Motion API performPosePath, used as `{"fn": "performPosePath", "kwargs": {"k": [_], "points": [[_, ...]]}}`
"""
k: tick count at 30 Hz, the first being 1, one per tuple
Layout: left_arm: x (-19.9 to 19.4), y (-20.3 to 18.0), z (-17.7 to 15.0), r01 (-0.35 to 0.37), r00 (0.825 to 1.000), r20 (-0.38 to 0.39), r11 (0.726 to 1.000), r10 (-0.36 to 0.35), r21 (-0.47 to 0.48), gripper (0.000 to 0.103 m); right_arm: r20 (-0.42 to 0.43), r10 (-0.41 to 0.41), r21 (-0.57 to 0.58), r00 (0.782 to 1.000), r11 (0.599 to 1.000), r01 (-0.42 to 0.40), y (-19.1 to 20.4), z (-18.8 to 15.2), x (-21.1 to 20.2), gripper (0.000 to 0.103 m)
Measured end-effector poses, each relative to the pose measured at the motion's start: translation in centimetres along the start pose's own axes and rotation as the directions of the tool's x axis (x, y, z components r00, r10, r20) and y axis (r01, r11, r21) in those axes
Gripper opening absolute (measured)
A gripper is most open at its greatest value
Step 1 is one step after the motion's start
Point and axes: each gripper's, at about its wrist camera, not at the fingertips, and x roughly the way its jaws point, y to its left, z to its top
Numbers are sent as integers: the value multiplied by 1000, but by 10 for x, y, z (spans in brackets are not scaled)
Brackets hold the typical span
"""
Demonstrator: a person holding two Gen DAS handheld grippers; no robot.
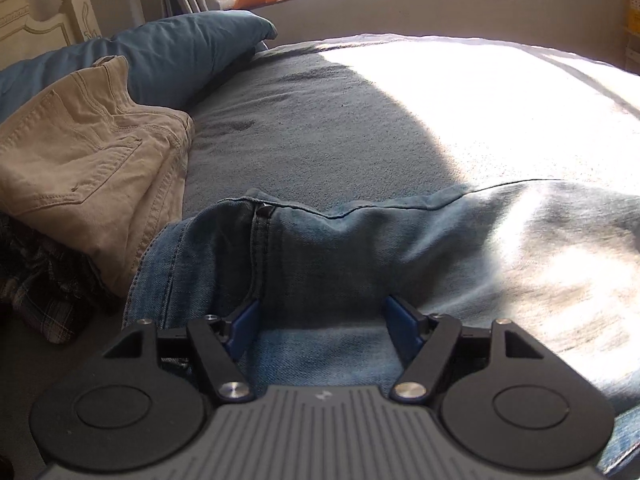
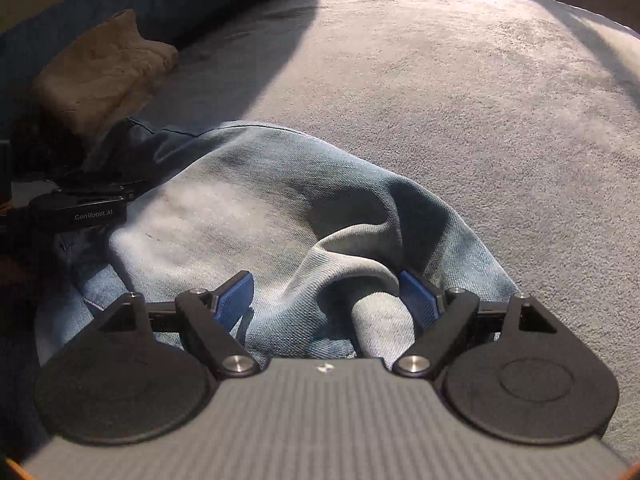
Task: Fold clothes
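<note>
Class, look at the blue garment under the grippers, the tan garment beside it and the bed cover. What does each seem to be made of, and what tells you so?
Blue garment: most likely faded denim; twill weave, double-stitched seam.
Tan garment: probably matte cotton twill; stitched pocket, soft creases.
Bed cover: seemingly brushed or fleecy fabric; short fuzzy nap. The fibre cannot be told.

Both hand-held grippers angled downward, jaws apart

The left gripper (image 1: 322, 322) points down with its blue pads spread wide. The right gripper (image 2: 326, 296) tilts down likewise, pads set wide, and sees the left gripper's black body ahead to its left.
</note>
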Motion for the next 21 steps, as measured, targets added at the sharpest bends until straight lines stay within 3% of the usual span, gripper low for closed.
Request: {"fn": "performPosePath", "kwargs": {"k": [2, 6, 10, 15, 21], "points": [[0, -9, 7, -50, 998, -40, 998, 51, 23, 71, 23, 33, 18, 999, 999, -34, -6, -3, -2, 81], [-4, -32, 7, -162, 986, -14, 982, 164, 101, 71, 67, 87, 35, 994, 995, -90, -15, -8, -4, 81], [-6, -42, -1, -234, 972, 31, 970, 233, 70, 71, 90, 109, 29, 990, 993, -112, -19, -12, -5, 81], [-9, -44, -4, -261, 964, 47, 965, 260, 15, 73, 88, 123, 21, 988, 992, -126, -20, -11, -6, 81], [-10, -33, -7, -226, 972, 57, 973, 228, -43, 74, 103, 107, -6, 989, 994, -107, -10, -23, -31, 81]]}}
